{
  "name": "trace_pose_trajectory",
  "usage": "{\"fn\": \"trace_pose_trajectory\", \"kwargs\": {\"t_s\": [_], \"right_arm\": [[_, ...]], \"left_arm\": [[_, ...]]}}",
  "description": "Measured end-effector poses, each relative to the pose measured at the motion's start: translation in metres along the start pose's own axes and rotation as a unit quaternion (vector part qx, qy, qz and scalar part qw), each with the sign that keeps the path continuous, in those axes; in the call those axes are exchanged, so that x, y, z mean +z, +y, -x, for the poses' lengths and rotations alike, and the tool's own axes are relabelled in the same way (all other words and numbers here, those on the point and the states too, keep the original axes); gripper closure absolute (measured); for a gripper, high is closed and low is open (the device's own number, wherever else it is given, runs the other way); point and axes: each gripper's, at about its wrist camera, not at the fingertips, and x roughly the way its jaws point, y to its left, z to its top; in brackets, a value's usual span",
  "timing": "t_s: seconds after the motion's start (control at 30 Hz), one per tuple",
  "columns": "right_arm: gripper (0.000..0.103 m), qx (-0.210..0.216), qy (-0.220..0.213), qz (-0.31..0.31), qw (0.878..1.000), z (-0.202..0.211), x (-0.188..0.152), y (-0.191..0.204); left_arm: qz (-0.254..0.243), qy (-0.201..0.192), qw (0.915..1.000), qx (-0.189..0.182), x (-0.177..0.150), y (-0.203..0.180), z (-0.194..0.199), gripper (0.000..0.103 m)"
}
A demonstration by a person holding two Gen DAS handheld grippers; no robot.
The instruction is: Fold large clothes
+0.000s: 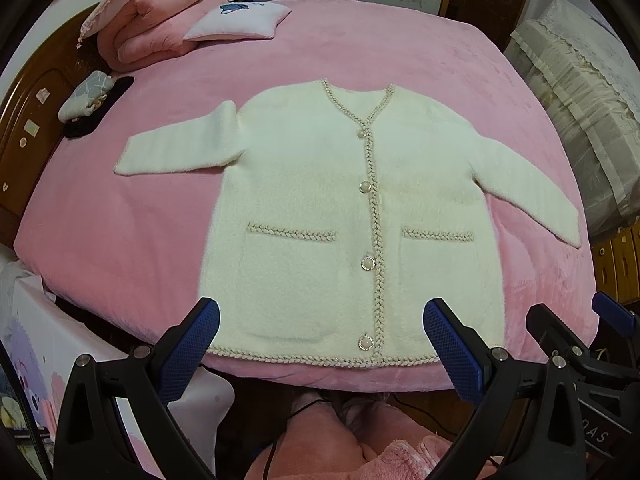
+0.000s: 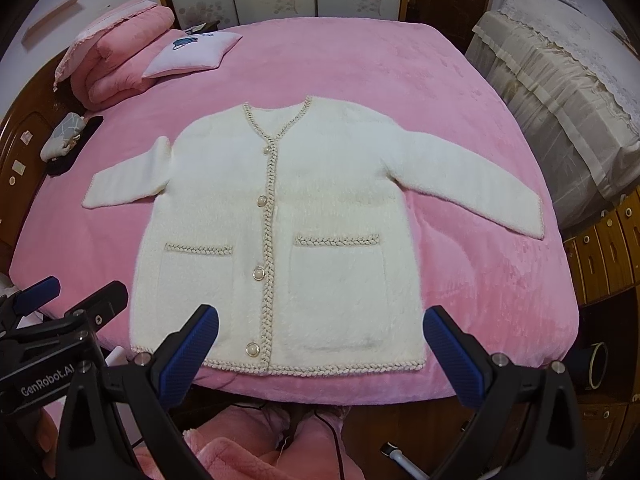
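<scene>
Ahead of both grippers — left (image 1: 320, 344) and right (image 2: 320, 344), jaws spread, empty — the cardigan (image 1: 344, 216) lies flat, ready for folding.

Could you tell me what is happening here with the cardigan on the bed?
A person holds two grippers above the near edge of a pink bed. The white cardigan lies flat and buttoned, both sleeves spread out, not yet folded. The left gripper and right gripper are both open and touch nothing.
</scene>
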Motion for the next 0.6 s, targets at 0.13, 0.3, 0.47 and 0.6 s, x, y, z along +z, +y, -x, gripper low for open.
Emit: {"fn": "trace_pose_trajectory", "kwargs": {"t_s": [0.13,0.3,0.47,0.6], "right_arm": [[0.001,0.013,0.0,0.036,0.999,-0.002,-0.003,-0.001],[0.001,0.021,-0.018,0.078,0.997,-0.012,-0.01,0.002],[0.001,0.028,-0.027,0.161,0.986,-0.035,-0.019,0.033],[0.001,0.039,0.0,0.19,0.981,-0.061,-0.016,0.061]], "left_arm": [[0.027,0.008,0.9996,0.007,-0.007,-0.001,-0.003,0.002],[0.059,0.054,0.9967,0.007,-0.033,0.006,-0.021,0.002],[0.127,0.121,0.9845,0.004,-0.055,0.044,-0.046,0.002],[0.189,0.142,0.9715,-0.008,-0.063,0.087,-0.065,0.002]]}}
